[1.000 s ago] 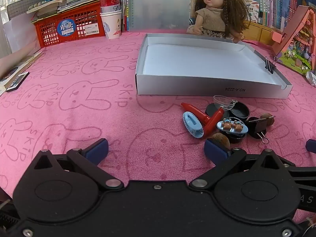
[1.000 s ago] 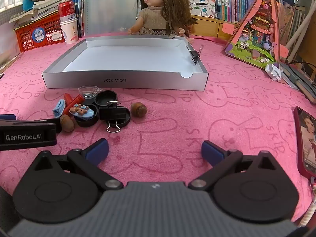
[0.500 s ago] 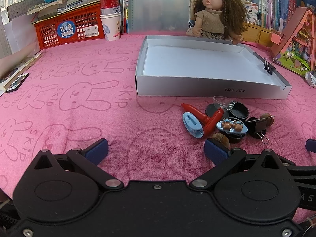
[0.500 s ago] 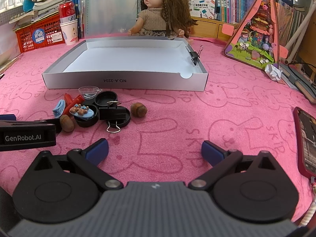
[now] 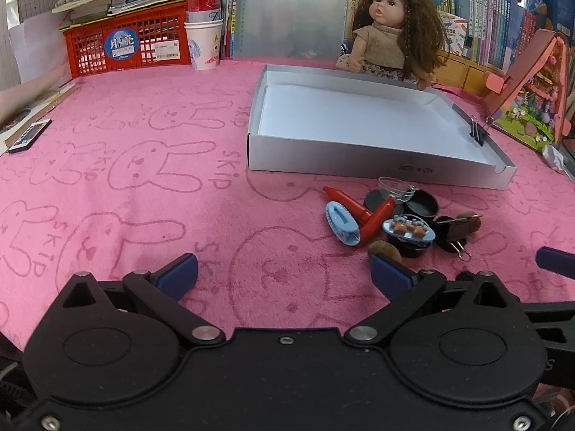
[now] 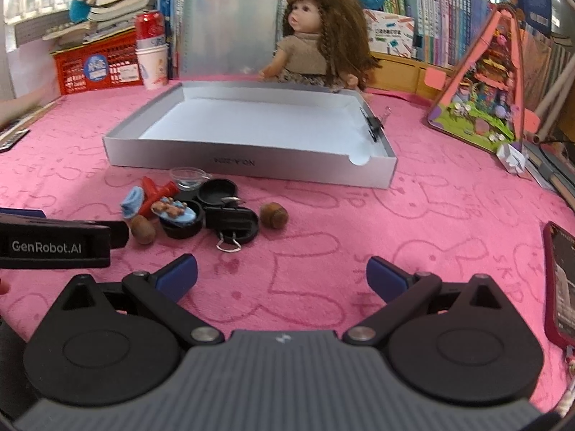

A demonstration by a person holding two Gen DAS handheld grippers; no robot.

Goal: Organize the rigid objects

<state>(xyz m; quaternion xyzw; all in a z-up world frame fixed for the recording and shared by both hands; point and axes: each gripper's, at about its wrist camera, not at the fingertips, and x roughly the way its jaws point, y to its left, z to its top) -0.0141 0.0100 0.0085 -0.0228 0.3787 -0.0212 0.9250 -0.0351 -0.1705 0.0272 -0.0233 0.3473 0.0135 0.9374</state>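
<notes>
Both grippers hover low over the pink towel [image 5: 143,186], nothing picked yet. The left gripper [image 5: 284,273] has its jaws spread wide and empty, and the right gripper [image 6: 282,274] matches it, spread and empty too. The work sits in a tight little heap just in front of the shallow grey box [image 6: 251,160], near the middle of the surface: red clips [image 5: 363,212], a pale blue hair clip [image 5: 341,223], a bear-topped clip [image 5: 408,230], round black lids [image 6: 217,191], a black binder clip [image 6: 231,224], a small clear dish [image 6: 187,176], smooth brown nuts [image 6: 274,214]. Hard, slick little shapes on soft, grippy plush, so they stay put. The box lies open, white floor bare, likely the place they're meant to go. A doll [image 6: 316,46] sits at its far edge.
</notes>
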